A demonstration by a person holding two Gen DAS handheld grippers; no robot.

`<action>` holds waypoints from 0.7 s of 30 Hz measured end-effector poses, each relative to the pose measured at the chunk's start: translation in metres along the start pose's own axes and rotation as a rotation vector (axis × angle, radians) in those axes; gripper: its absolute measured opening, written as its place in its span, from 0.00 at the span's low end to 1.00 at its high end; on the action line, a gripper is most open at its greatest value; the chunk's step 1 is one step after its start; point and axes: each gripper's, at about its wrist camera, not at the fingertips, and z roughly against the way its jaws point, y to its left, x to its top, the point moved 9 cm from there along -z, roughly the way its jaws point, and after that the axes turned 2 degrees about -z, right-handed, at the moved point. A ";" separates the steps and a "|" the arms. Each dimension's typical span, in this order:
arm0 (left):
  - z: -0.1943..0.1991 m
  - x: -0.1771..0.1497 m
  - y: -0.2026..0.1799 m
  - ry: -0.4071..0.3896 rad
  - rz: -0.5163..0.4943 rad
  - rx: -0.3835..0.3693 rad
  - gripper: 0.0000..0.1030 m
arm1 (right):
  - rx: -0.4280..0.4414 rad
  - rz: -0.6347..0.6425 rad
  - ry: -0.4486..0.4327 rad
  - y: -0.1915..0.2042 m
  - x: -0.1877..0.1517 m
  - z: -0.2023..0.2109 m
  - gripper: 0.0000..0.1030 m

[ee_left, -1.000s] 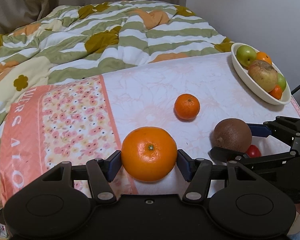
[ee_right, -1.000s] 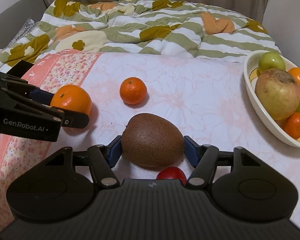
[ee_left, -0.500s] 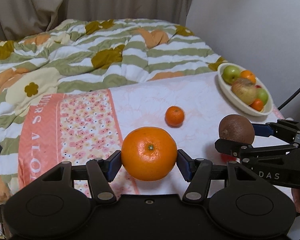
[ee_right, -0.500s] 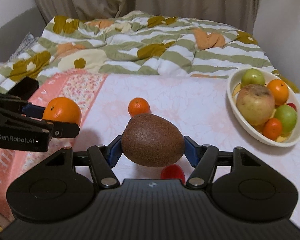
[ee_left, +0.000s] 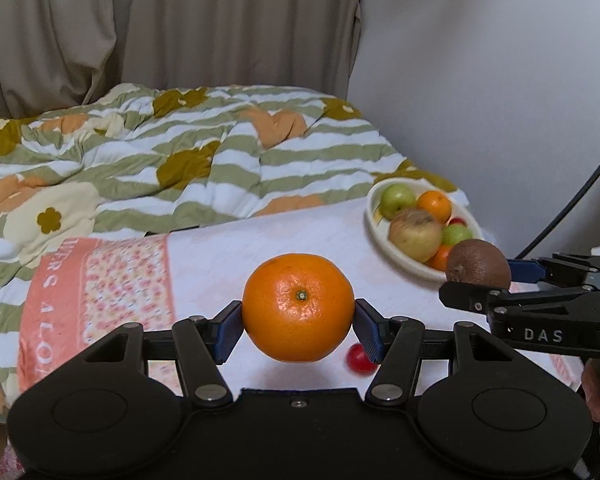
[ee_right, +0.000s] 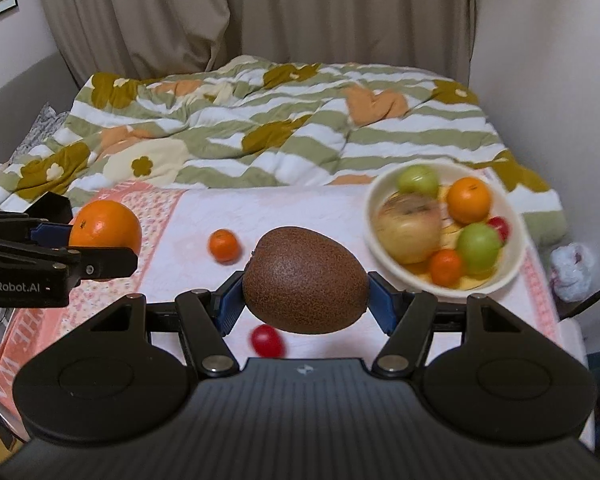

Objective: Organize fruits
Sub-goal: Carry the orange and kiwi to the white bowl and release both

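Fruit sits in both grippers. The left gripper (ee_left: 299,322) squeezes a big orange (ee_left: 298,307) up off the cloth (ee_left: 300,236). The right gripper (ee_right: 305,303) squeezes a brown kiwi (ee_right: 305,280), also in the air. Ahead and to its right is the white bowl (ee_right: 512,264) of fruit. A small orange (ee_right: 223,245) and a red tomato (ee_right: 266,341) lie below on the cloth.

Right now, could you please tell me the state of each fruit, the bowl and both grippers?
left gripper: shut on the large orange.
large orange: held clear of the table.
right gripper: shut on the kiwi.
kiwi: held clear of the table.
small mandarin: loose on the tablecloth.
red tomato: loose on the tablecloth.
bowl: upright, holding fruit.
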 end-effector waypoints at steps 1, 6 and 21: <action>-0.001 0.003 -0.006 -0.005 0.006 0.004 0.61 | 0.005 0.003 0.000 -0.009 0.002 0.003 0.77; -0.012 0.023 -0.045 -0.035 0.029 0.024 0.61 | 0.026 0.039 -0.003 -0.053 0.010 0.013 0.77; -0.092 0.080 -0.118 -0.032 0.068 0.058 0.61 | 0.070 0.089 0.009 -0.164 0.046 -0.023 0.77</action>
